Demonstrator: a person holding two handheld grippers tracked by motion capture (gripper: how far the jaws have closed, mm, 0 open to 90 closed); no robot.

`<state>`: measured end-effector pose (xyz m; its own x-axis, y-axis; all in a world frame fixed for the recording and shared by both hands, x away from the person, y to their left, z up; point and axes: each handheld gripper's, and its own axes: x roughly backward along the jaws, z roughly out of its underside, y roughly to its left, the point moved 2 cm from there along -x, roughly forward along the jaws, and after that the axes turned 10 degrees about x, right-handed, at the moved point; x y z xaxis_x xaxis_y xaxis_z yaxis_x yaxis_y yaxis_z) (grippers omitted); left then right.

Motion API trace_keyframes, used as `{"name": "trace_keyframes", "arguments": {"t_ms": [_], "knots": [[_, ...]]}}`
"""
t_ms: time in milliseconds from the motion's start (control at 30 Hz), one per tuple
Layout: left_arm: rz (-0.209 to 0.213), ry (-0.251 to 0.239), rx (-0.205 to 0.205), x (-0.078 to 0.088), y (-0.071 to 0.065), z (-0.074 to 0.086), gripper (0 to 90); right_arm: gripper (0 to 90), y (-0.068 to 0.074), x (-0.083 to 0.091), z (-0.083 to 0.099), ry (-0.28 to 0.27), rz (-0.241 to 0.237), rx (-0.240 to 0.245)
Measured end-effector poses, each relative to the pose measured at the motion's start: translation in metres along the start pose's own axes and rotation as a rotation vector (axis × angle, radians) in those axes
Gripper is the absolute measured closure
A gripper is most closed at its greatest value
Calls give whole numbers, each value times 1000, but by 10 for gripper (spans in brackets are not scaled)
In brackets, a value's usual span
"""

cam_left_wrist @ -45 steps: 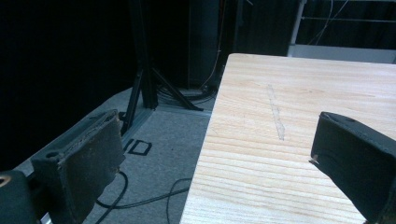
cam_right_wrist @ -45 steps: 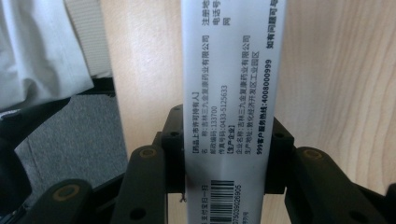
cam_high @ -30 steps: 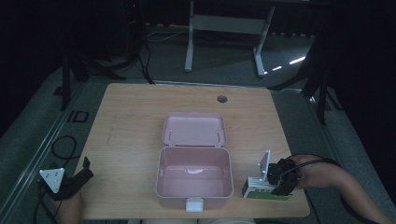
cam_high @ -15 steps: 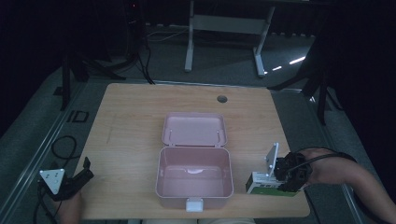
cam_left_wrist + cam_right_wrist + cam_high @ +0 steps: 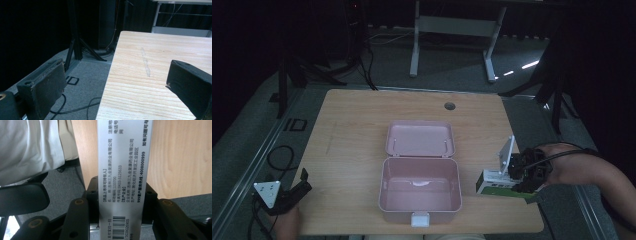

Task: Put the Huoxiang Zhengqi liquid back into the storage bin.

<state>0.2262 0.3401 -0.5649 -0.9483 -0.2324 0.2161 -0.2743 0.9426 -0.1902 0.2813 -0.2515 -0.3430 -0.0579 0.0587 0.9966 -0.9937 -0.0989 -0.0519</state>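
An open pink box (image 5: pixel 419 192) stands mid-table, its lid (image 5: pixel 420 139) laid back and its inside bare. Right of it, my right gripper (image 5: pixel 523 176) is shut on a white and green medicine carton (image 5: pixel 496 184), held above the table's front right corner. In the right gripper view the carton (image 5: pixel 122 170) stands lengthwise between the jaws (image 5: pixel 122 206), printed text and a barcode facing the camera. At the table's front left corner my left gripper (image 5: pixel 301 187) is open with nothing in it; in its own view the gripper (image 5: pixel 117 87) straddles the table edge (image 5: pixel 112 75).
The wooden table (image 5: pixel 352 135) has a cable hole (image 5: pixel 449 106) near its far edge. A desk frame (image 5: pixel 452 25) stands behind it. Cables (image 5: pixel 277 155) lie on the floor at the left, near a stand leg (image 5: pixel 75 37). White clothing (image 5: pixel 27 147) shows beyond the front edge.
My right gripper has lifted with the carton and drifted slightly right. The left gripper and the pink box have stayed put.
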Motion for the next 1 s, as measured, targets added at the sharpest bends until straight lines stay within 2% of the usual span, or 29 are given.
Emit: {"name": "trace_keyframes", "arguments": {"t_ms": [167, 367, 700, 1000], "knots": [[2, 0, 0, 0, 0, 0, 26, 618, -3, 11, -8, -19, -11, -11], [0, 0, 1, 0, 0, 0, 26, 618, -8, 17, -20, -42, -19, -1], [3, 3, -6, 0, -1, 0, 26, 619, -16, 15, -52, -55, -36, 36], [5, 1, -8, 0, -1, 0, 26, 618, -18, 15, -81, -40, -46, 73]]}}
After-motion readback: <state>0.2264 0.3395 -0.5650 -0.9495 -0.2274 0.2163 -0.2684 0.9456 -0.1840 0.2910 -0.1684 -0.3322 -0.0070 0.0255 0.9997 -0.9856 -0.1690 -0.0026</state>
